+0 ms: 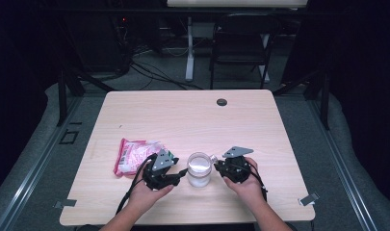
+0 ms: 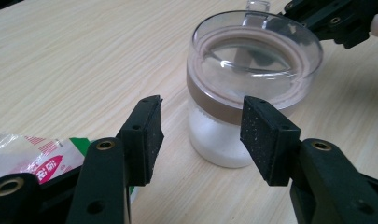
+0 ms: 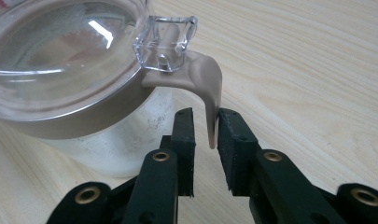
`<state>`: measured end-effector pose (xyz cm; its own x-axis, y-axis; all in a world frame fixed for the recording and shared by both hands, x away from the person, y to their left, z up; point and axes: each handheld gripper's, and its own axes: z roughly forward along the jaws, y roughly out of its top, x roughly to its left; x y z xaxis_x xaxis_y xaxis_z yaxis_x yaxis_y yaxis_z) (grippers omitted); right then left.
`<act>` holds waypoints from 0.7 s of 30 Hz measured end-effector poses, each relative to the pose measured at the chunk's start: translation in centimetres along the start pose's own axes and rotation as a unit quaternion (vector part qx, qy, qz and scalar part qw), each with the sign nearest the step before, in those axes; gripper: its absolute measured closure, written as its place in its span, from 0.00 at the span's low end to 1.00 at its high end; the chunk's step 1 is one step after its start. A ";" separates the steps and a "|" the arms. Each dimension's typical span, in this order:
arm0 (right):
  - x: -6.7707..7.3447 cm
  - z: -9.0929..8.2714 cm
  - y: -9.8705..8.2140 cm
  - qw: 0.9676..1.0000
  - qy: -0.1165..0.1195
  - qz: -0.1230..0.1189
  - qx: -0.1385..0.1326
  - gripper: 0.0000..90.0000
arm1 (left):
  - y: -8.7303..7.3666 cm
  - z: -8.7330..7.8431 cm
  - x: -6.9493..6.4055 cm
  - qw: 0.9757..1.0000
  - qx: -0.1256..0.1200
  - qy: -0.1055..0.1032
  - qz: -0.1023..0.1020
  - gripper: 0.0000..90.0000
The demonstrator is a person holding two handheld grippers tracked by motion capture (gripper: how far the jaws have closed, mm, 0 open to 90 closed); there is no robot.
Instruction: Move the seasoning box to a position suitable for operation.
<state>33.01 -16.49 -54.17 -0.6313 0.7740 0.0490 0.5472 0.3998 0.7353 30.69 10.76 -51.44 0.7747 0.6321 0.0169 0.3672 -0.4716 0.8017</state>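
Pale wood-grain table stands in a dark room, with a black chair and cables on the floor beyond its far edge. Near the front edge, between the two hands, stands a clear jar with a clear domed lid, a brown band round its neck and white powder in its lower part.

The left gripper sits just to the jar's left with its jaws spread wide apart and nothing between them; in the left gripper view the jar stands just beyond the right pad, not clasped.

The right gripper is on the jar's right. Its jaws are nearly closed around the thin brown latch that hangs down from the clear hinge block at the lid's rim; the right pad touches the tab, while the left pad stands a sliver off.

Left of the left hand lies a pink and white packet with a green corner. Its red label carries white characters, too small to read.
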 end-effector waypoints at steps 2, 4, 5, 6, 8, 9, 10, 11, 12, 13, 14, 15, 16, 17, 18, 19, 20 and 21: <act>0.1 -0.1 0.1 1.000 -0.001 -0.004 0.005 0.85 | 0.0 0.0 0.1 1.000 0.001 0.001 0.000 0.54; 0.2 -0.1 0.1 1.000 0.000 -0.008 0.008 0.85 | 0.0 -0.1 0.3 1.000 0.002 0.005 -0.004 0.54; 0.2 -0.2 0.1 1.000 0.002 -0.007 0.009 0.85 | -0.1 -0.1 0.4 1.000 0.003 0.005 -0.008 0.54; 0.3 -0.3 0.1 1.000 0.004 -0.006 0.008 0.85 | -0.1 -0.1 0.6 1.000 0.002 0.004 -0.013 0.54; 0.4 -0.4 0.3 1.000 0.009 -0.003 0.008 0.85 | -0.2 -0.1 0.9 1.000 0.001 0.001 -0.021 0.54; 0.4 -0.5 0.3 1.000 0.014 -0.002 0.008 0.85 | -0.2 -0.2 1.1 1.000 -0.001 0.000 -0.026 0.54; 0.4 -0.7 0.4 1.000 0.019 -0.004 0.009 0.84 | -0.2 -0.2 1.2 1.000 -0.002 -0.001 -0.027 0.54; 0.4 -0.8 0.5 1.000 0.023 -0.007 0.011 0.83 | -0.2 -0.3 1.3 0.999 -0.005 -0.003 -0.032 0.54; 0.3 -1.2 0.6 1.000 0.027 -0.012 0.009 0.82 | -0.2 -0.4 1.4 0.999 -0.007 -0.004 -0.034 0.54; 0.3 -1.6 0.8 0.999 0.034 -0.014 0.005 0.79 | -0.2 -0.5 1.5 0.999 -0.010 -0.004 -0.037 0.54; 0.3 -2.0 1.0 0.999 0.036 -0.021 0.002 0.77 | -0.2 -0.5 1.5 0.999 -0.013 -0.004 -0.038 0.55; 0.3 -2.3 1.1 0.999 0.031 -0.025 -0.002 0.75 | -0.2 -0.6 1.6 0.999 -0.012 -0.002 -0.038 0.55; 0.2 -2.5 1.2 0.999 0.030 -0.033 0.001 0.73 | -0.2 -0.7 1.6 0.999 -0.015 -0.004 -0.040 0.55; 0.3 -2.7 1.3 0.999 0.030 -0.036 -0.003 0.73 | -0.2 -0.7 1.7 0.999 -0.018 -0.005 -0.045 0.56; 0.3 -3.0 1.4 0.999 0.029 -0.042 -0.003 0.72 | -0.1 -0.9 1.8 0.999 -0.018 -0.005 -0.045 0.57; 0.4 -3.3 1.5 0.998 0.029 -0.048 -0.003 0.72 | -0.1 -1.0 1.8 0.999 -0.019 -0.004 -0.043 0.57; 0.5 -3.5 1.6 0.998 0.029 -0.052 -0.006 0.71 | -0.1 -1.1 1.8 0.999 -0.022 -0.003 -0.044 0.58; 0.5 -3.8 1.7 0.998 0.032 -0.051 -0.009 0.71 | -0.1 -1.3 1.9 0.999 -0.023 0.000 -0.039 0.58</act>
<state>31.57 -17.27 -50.30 -0.7178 0.6961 0.0156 0.4683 0.4660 0.7507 31.46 12.73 -50.71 0.7445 0.6661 -0.0455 0.4017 -0.3925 0.8274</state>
